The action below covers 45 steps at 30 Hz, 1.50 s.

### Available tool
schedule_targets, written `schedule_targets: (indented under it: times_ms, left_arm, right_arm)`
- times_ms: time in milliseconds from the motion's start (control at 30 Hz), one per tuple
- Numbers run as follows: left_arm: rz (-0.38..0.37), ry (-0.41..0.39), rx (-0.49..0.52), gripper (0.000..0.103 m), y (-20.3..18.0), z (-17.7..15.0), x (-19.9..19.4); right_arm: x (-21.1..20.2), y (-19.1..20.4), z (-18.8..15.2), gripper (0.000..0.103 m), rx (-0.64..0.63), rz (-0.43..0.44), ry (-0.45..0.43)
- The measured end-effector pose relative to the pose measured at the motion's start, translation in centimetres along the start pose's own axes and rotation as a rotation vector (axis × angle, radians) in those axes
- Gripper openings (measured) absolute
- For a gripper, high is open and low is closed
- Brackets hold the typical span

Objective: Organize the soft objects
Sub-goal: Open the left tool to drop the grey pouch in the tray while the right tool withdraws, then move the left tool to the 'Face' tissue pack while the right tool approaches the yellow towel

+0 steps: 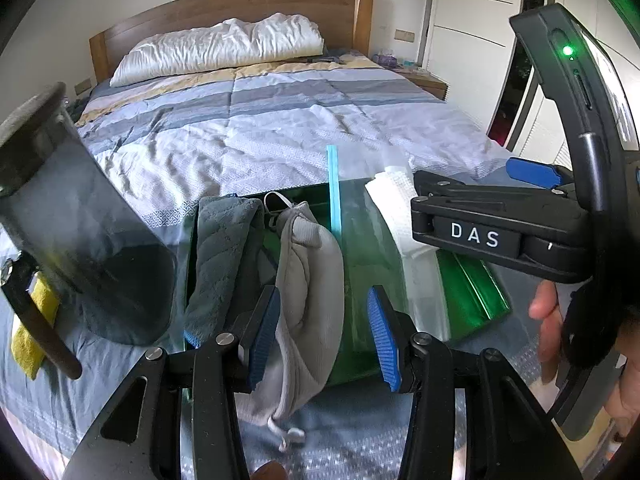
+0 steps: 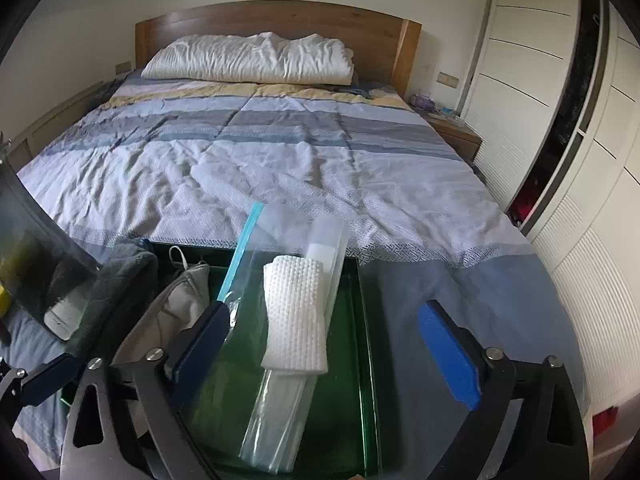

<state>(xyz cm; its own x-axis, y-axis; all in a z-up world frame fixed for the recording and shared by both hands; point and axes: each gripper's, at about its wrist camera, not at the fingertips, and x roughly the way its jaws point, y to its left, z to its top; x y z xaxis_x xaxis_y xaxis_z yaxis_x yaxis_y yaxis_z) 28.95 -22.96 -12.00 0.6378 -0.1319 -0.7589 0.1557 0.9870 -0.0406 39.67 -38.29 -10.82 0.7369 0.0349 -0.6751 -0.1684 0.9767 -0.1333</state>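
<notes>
A green tray (image 1: 472,292) (image 2: 368,360) sits on the bed's near end. Draped over its left part are a dark grey towel (image 1: 224,260) (image 2: 124,276) and a light grey fabric pouch (image 1: 312,280) (image 2: 176,300). My left gripper (image 1: 323,336) hovers over the pouch with its jaws part open. The pouch lies against the left pad, and green shows before the right pad. A clear zip bag (image 2: 280,412) with a blue strip and a white textured cloth (image 2: 294,312) (image 1: 396,200) lie across the tray. My right gripper (image 2: 328,340) (image 1: 468,176) stands wide open above them, pressing nothing.
The striped bedspread (image 2: 320,160) stretches to a white pillow (image 2: 248,60) and wooden headboard. A yellow cloth (image 1: 28,332) lies at the left on the bed. A dark flat device (image 1: 80,220) juts in at the left. White wardrobe doors (image 2: 532,80) stand on the right.
</notes>
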Motion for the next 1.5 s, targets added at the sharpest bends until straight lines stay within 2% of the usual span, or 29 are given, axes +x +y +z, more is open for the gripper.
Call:
schedule_targets:
  times_ms: [267,533,933,1200,1500]
  left_arm:
    - [-0.023,-0.018,0.031,0.042,0.4,-1.6,-3.8]
    - [-0.015,-0.026,0.034,0.043,2.2,-3.7,-7.8]
    - [0.020,-0.060,0.007,0.043,8.3,-8.0,-14.1]
    - [0.089,-0.051,-0.050,0.044,15.2,-11.1,-16.3]
    - [0.215,-0.013,-0.182,0.044,26.0,-14.3,-16.3]
  right_arm:
    - [-4.9,0.3,-1.8,0.103,0.043,-0.022,-0.037]
    - [-10.0,1.6,-4.7,0.103,0.062,-0.043,-0.043]
    - [-16.6,4.5,-6.7,0.103,0.063,-0.035,-0.047]
    - [-20.3,10.8,-8.2,0.103,-0.018,0.047,-0.068]
    - [-21.0,21.1,-8.9,0.103,-0.119,0.233,-0.058]
